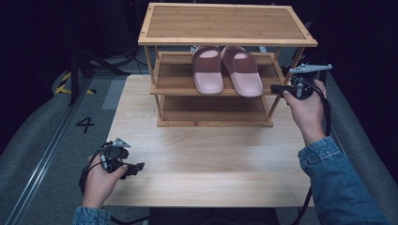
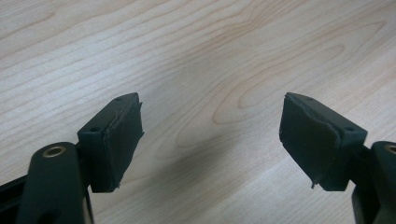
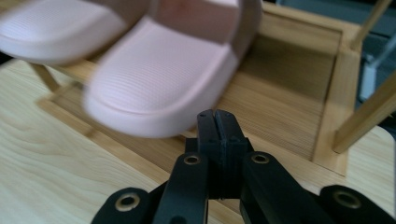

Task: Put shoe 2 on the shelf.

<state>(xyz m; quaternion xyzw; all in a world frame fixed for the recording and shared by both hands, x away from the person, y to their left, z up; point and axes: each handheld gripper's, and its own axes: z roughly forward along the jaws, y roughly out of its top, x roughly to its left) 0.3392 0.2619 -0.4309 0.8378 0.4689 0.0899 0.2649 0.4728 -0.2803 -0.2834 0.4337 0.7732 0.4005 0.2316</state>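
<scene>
A pair of pink slippers sits on the middle shelf of a wooden rack (image 1: 227, 35) at the far side of the table (image 1: 211, 164), toes pointing near. The right slipper (image 1: 244, 70) and left slipper (image 1: 208, 69) lie side by side, touching or nearly so; both heels tuck under the top shelf.

They look like moulded foam slides — light, springy, with a fine ribbed footbed and a broad strap over the instep. They should lift easily and bend a little under a pinch. The toe rim, or better the strap edge, seems the surest place to grip; the smooth rounded sole may slip.

The right gripper (image 3: 218, 122) is pressed fully together with nothing between its jaws, pointing at the toe of the right slipper from just off the shelf's right end. The left gripper (image 2: 210, 135) hangs over bare table at the near left, jaws wide apart and empty.
</scene>
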